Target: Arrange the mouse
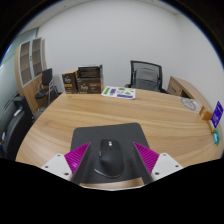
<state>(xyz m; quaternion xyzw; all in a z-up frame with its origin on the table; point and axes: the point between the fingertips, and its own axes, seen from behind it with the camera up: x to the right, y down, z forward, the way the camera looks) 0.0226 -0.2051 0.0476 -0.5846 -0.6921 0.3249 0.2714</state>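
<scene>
A black computer mouse [107,155] lies on a dark mouse mat [110,138] on a wooden table [60,125]. My gripper [108,158] is open, its magenta-padded fingers [79,158] standing either side of the mouse with a gap at each side. The mouse rests on the mat between the fingers, near the table's front edge.
A green and white booklet [119,92] lies at the table's far side. A purple item [215,113] and a small box [188,103] sit at the right edge. Black office chairs [146,75] stand behind the table, and shelves [31,58] at the back left.
</scene>
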